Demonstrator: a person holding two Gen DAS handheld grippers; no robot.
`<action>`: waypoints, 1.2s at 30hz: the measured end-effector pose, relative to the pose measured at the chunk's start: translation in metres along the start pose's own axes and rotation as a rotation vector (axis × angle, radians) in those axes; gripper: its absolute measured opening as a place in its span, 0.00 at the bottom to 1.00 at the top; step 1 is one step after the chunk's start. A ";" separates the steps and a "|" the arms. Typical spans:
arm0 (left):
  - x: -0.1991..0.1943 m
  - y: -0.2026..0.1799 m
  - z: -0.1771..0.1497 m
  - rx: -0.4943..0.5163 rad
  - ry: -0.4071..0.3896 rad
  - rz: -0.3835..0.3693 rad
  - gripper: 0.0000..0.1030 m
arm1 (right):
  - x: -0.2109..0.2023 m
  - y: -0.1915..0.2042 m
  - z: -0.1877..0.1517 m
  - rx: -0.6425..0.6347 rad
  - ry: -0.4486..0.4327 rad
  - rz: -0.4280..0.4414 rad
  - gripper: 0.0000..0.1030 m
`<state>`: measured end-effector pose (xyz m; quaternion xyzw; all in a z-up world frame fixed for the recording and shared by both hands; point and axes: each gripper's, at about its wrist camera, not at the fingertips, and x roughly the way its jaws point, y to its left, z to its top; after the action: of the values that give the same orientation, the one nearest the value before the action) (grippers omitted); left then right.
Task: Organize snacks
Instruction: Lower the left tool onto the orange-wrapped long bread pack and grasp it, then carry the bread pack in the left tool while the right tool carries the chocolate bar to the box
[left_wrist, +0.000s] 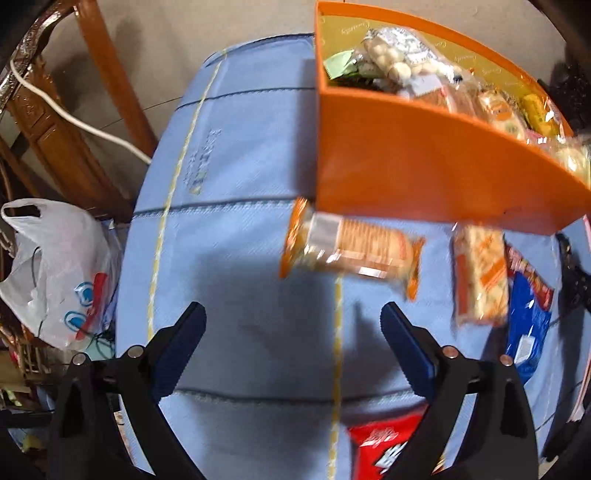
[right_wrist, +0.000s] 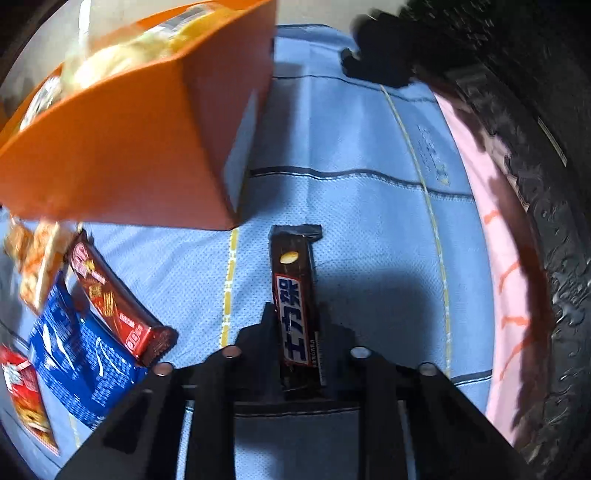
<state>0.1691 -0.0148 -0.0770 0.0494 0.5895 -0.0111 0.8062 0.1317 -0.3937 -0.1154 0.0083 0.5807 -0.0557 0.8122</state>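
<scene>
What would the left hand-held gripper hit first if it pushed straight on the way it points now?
Probably bare blue cloth: the left hand-held gripper stands open and empty above it. The orange biscuit packet lies just beyond, though depth is unclear.

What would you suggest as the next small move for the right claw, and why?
Probably lift the right claw and carry it toward the orange box. It is shut on the brown chocolate bar, and the box beside it already holds other snacks. The left claw is open and empty.
</scene>
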 end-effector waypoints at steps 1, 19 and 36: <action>0.000 -0.002 0.002 -0.009 0.001 -0.006 0.90 | 0.001 -0.003 -0.001 0.013 0.000 0.025 0.17; 0.048 -0.039 0.026 -0.003 0.048 -0.020 0.91 | -0.023 0.012 -0.044 0.086 0.015 0.245 0.17; 0.043 -0.031 0.002 -0.008 0.006 -0.098 0.70 | -0.039 0.029 -0.043 0.056 0.002 0.261 0.17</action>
<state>0.1820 -0.0437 -0.1195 0.0174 0.5937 -0.0481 0.8031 0.0818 -0.3580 -0.0937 0.1064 0.5738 0.0345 0.8113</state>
